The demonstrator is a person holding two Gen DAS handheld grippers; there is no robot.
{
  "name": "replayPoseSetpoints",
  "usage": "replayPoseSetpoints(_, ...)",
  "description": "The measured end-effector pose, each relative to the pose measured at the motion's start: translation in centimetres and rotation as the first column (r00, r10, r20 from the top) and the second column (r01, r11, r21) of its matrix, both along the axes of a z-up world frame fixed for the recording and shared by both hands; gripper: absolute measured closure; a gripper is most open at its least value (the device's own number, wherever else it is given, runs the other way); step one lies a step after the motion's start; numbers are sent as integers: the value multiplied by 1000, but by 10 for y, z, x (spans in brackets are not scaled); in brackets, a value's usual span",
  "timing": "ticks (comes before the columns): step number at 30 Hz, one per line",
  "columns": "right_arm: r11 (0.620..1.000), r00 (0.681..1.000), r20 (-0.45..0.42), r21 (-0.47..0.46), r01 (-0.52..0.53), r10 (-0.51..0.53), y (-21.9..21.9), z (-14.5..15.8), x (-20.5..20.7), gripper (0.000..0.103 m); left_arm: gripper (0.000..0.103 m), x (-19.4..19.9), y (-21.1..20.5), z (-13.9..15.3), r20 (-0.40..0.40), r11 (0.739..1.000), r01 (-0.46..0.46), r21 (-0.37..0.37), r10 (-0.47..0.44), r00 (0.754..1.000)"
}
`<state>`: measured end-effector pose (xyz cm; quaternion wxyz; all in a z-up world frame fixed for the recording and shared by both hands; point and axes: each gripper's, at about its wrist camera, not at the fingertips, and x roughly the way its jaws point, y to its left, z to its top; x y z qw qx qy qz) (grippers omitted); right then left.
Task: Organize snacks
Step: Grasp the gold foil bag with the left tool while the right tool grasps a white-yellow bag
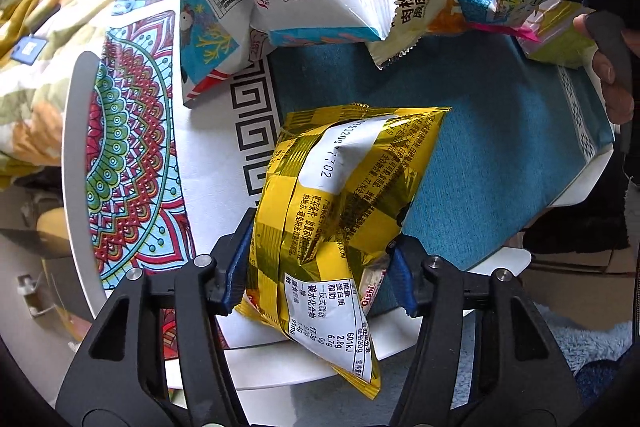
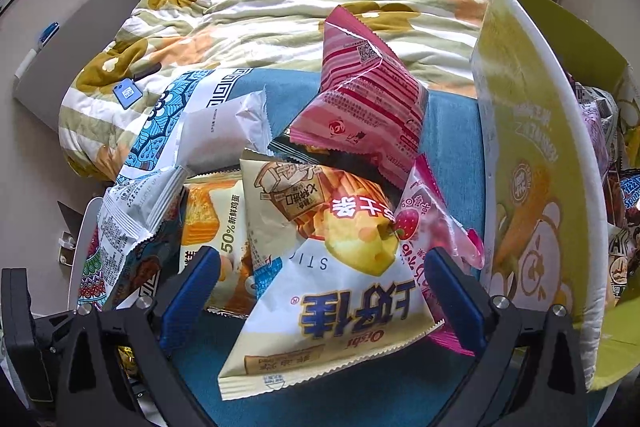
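The left gripper (image 1: 320,267) was clenched on a gold foil snack packet with a white nutrition panel (image 1: 340,211), its blue pads pressing the packet's two long sides near the lower half. The packet lay on the teal rectangular fabric mat with a white key-pattern border (image 1: 500,155), at the mat's left edge, clear of the other snacks.

The right gripper (image 2: 320,291) stood released, its jaws spread to either side of a cream triangular cheese-stick packet (image 2: 320,267), the pads not pressing it. This packet sat on top of the snack pile at the near end of the same mat, overlapping a cream egg-biscuit packet (image 2: 204,227) on its left and a pink strawberry packet (image 2: 428,223) on its right. A dark pink striped packet (image 2: 360,107) leaned behind the pile. A yellow-green cardboard box with a bear print (image 2: 532,167) stood upright at the mat's right edge, other packets visible beyond its wall; it was probably the destination.

Handling assessment:
- Weight: both packets appeared light and air-filled
- Stiffness: soft film; walls would cave under pressure, as the gold foil already showed creasing at the pads
- Surface: glossy film, likely slippery; a grip across the puffed belly could slide
- Contents: probably brittle; moderate clamping advised
- Grasp site for the cheese-stick packet: across the narrower middle, or at the crimped serrated seam
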<state>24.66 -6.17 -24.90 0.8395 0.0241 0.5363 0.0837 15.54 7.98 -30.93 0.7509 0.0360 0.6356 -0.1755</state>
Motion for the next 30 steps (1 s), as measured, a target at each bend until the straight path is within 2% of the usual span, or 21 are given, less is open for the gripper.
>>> replayPoseSetpoints(9,999,999,-42,52,5,-3,-7,-15,7,17,49,7,2,3,-2,1000,-13,-6,13,1000)
replayPoseSetpoints(13,998,998,-59,61,6,-2,-9,-18,7,32,49,7,4,4,-4,1000,-12,-8,12,1000)
replayPoseSetpoints(19,998,999,-54,65,1,3,-9,-19,4,45,49,7,4,5,1,1000,-10,-3,10,1000)
replayPoseSetpoints(30,991,999,-33,129,29,-25,-18,-5,-5,46,49,0,1,35,35,1000,17,2,-17,999)
